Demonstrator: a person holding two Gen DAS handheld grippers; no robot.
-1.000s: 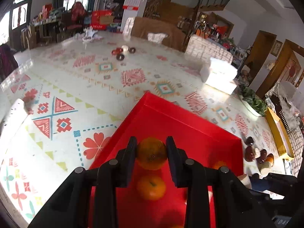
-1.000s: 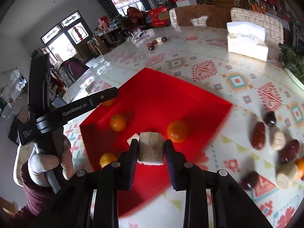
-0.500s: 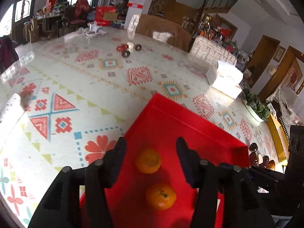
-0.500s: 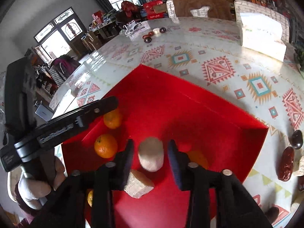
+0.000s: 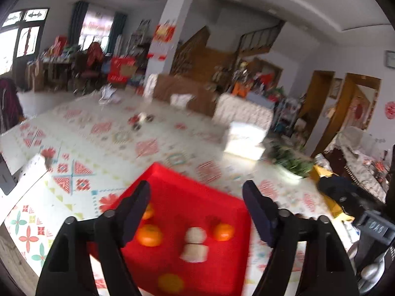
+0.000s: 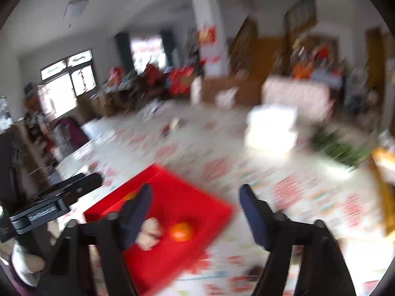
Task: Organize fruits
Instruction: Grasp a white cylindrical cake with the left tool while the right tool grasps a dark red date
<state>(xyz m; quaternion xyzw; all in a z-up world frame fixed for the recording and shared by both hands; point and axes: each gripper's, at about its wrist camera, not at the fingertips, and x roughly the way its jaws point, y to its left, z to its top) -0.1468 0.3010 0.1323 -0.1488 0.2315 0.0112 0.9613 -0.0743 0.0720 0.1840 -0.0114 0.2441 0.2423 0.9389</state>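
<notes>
A red tray (image 5: 187, 192) lies on the patterned tablecloth. In it rest several oranges, one at the left (image 5: 149, 235) and one at the right (image 5: 223, 231), with two beige cylinders (image 5: 195, 243) between them. My left gripper (image 5: 196, 203) hovers above the tray, its jaws opening wide with nothing between them. In the blurred right wrist view the red tray (image 6: 182, 197) holds an orange (image 6: 181, 231) and the beige cylinders (image 6: 149, 231). My right gripper (image 6: 193, 207) is above the tray's right edge, jaws opening, nothing gripped. The left gripper (image 6: 59, 197) shows at the left there.
A white tissue box (image 5: 244, 138) and a green plant (image 5: 291, 160) stand at the far right of the table. A small cluster of dark fruits (image 5: 142, 120) lies far back. A white strip (image 5: 27, 175) lies at the left edge. A gloved hand (image 6: 24, 264) holds the left tool.
The left gripper let go of its orange and the right gripper let go of its beige cylinder; both now lie in the tray. Both grippers opened wide and rose away from the tray.
</notes>
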